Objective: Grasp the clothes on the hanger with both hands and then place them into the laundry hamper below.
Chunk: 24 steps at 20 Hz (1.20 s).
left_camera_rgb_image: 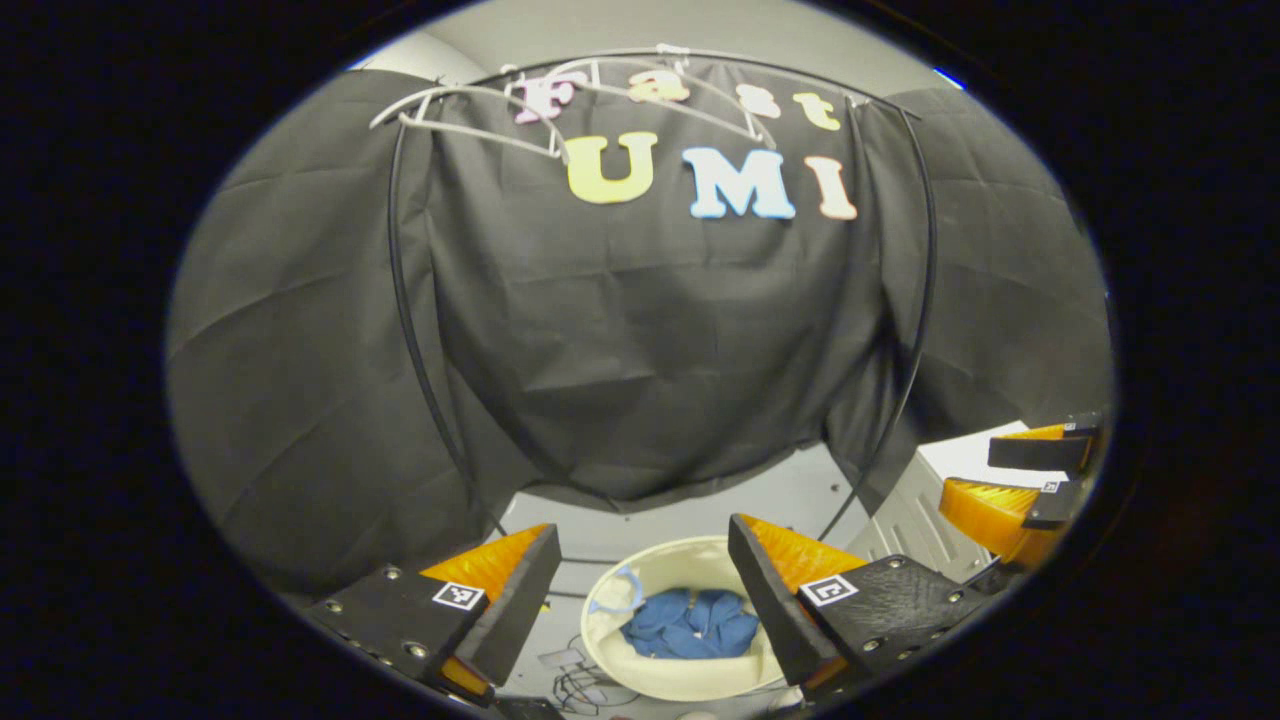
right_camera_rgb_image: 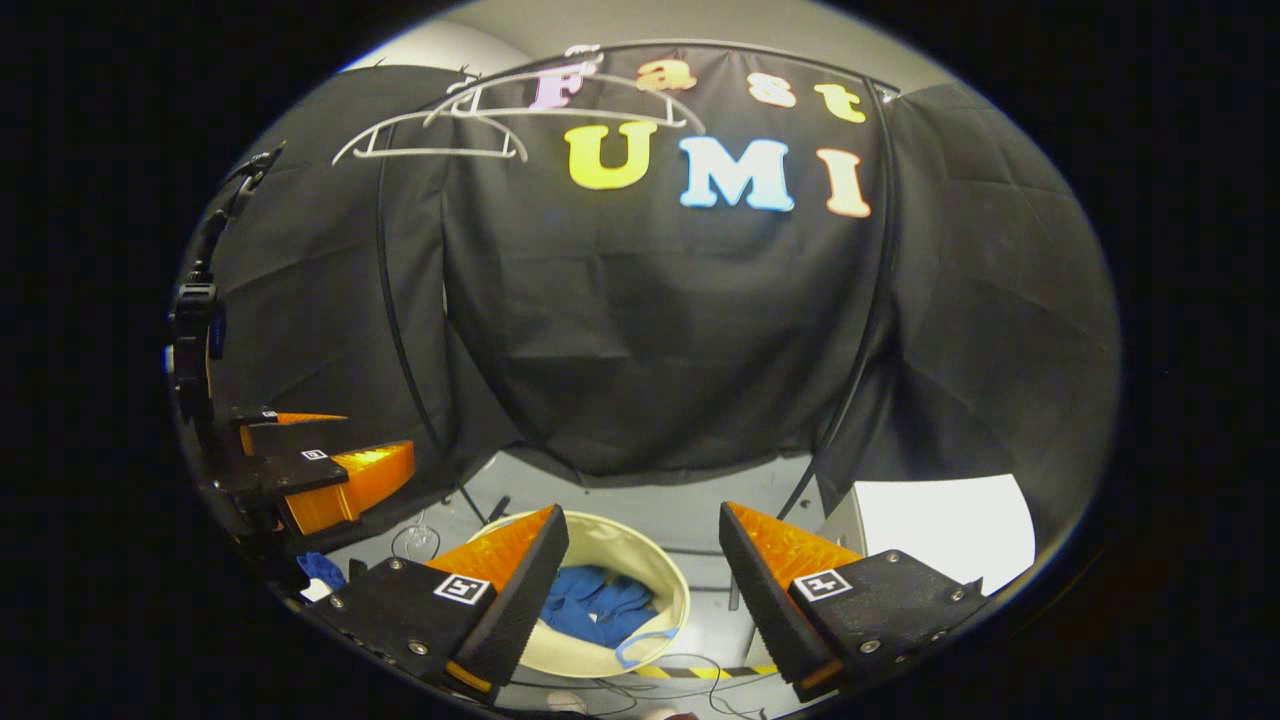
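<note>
A blue garment (left_camera_rgb_image: 690, 624) lies crumpled inside the round cream laundry hamper (left_camera_rgb_image: 655, 672) on the floor below. In the right gripper view the same blue garment (right_camera_rgb_image: 598, 603) rests in the hamper (right_camera_rgb_image: 672, 590). Bare white hangers (left_camera_rgb_image: 480, 112) hang from the black rail at the top, and the hangers (right_camera_rgb_image: 440, 135) carry nothing. My left gripper (left_camera_rgb_image: 640, 580) is open above the hamper, nothing between its fingers. My right gripper (right_camera_rgb_image: 640, 565) is open too and holds nothing. The right gripper (left_camera_rgb_image: 1030, 485) appears at the right edge of the left gripper view; the left gripper (right_camera_rgb_image: 320, 465) appears at the left of the right gripper view.
A black rack frame (left_camera_rgb_image: 410, 330) arches in front of the booth's cloth wall. A white box (right_camera_rgb_image: 940, 525) stands to the right of the hamper. Thin cables (left_camera_rgb_image: 585, 685) lie on the grey floor by the hamper, and a yellow-black tape strip (right_camera_rgb_image: 690, 672) runs near it.
</note>
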Each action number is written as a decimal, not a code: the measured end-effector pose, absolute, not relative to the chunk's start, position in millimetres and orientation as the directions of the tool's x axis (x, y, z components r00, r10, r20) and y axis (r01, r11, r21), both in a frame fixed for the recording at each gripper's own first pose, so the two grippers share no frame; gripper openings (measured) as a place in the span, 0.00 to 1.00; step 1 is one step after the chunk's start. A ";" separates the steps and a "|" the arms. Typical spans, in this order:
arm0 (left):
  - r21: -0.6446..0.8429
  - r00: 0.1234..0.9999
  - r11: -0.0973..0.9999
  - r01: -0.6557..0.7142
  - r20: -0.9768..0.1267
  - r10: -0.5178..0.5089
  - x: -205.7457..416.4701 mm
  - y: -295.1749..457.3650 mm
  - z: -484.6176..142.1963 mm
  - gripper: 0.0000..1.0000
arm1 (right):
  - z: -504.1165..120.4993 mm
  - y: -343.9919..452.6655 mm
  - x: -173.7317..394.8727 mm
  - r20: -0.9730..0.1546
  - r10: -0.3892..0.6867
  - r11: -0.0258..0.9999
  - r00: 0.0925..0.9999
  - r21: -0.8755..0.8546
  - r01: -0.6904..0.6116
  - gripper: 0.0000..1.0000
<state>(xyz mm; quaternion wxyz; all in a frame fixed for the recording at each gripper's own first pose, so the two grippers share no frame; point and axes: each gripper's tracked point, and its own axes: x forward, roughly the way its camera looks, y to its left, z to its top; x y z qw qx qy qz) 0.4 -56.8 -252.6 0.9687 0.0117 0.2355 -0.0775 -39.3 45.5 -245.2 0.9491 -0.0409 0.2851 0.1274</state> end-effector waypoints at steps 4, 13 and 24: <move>0.013 0.941 0.987 0.161 -0.302 -0.149 -0.9 -53.5 -148.2 0.99 | -166.0 -3.4 -30.6 -0.402 0.185 0.975 0.897 -0.038 -0.219 0.94; 0.030 0.993 0.996 0.089 -0.077 -0.087 -58.9 -43.2 -21.6 0.99 | -37.8 -84.7 -73.7 -0.142 0.133 0.991 0.981 -0.015 -0.137 0.93; 0.017 0.995 0.996 0.089 -0.047 -0.088 -75.8 -56.7 -4.9 0.99 | -19.7 -116.7 -90.3 -0.100 0.086 0.996 0.991 -0.018 -0.088 0.92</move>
